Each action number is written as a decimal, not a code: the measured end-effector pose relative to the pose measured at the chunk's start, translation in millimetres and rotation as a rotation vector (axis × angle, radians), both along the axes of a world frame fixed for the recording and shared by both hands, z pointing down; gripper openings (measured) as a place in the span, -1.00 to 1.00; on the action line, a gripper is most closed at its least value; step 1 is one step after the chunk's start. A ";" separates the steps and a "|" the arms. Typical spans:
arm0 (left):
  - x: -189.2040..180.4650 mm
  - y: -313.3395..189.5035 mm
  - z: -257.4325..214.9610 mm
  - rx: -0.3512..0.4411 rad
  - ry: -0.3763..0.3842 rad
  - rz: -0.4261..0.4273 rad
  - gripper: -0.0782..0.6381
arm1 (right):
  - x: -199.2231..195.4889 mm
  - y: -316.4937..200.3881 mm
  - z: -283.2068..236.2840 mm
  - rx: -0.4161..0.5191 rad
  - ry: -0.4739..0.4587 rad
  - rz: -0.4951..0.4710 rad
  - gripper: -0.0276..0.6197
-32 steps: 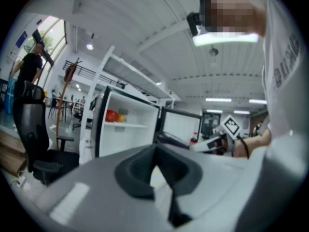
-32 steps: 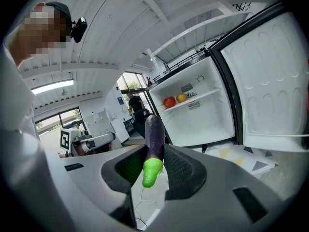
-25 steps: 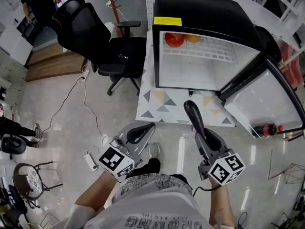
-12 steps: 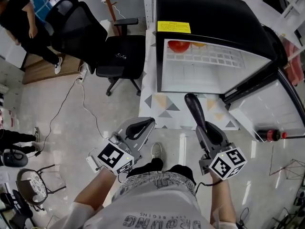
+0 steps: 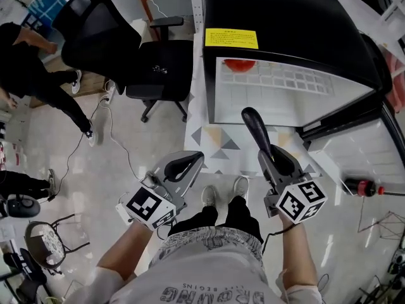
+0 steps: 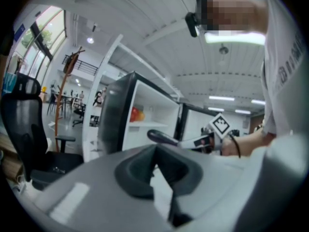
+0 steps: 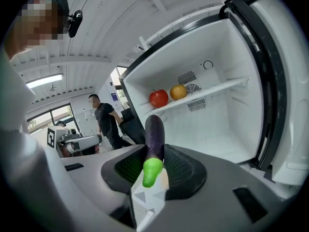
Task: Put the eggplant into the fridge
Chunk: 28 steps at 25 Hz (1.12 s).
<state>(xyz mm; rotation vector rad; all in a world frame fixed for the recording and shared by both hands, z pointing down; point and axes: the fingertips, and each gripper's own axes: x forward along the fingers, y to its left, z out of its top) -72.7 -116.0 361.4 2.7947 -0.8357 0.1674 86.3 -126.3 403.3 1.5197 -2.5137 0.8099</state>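
Right gripper [image 5: 273,163] clamped on eggplant [image 5: 256,130] near green stem end; purple body juts toward 12 o'clock, short of open fridge [image 5: 285,24]. Left gripper [image 5: 182,168] closed, empty, at 9 o'clock of right. Risks: long overhang pivots in narrow grip; tip clips shelf [image 7: 212,88] edge or knocks red fruit [image 7: 159,98].

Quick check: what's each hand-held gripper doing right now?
Left hand-held gripper: closed, holding nothing.
Right hand-held gripper: closed on the eggplant.

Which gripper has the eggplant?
The right gripper, closed on the purple eggplant near its green stem end, facing the open fridge. The left gripper has its jaws together with nothing between them.
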 end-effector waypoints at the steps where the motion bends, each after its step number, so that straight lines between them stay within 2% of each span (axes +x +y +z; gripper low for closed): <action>1: 1.4 -3.2 2.1 -0.003 -0.004 -0.004 -0.76 | 1.4 -6.6 3.9 -0.002 0.000 -0.004 -0.54; 14: 23.5 -37.6 40.2 -0.065 -0.056 -0.113 -0.76 | 21.4 -78.0 57.6 -0.038 0.002 -0.062 -0.54; 28: 22.5 -57.9 67.2 -0.100 -0.072 -0.206 -0.76 | 2.2 -138.8 113.5 -0.051 0.051 -0.136 -0.54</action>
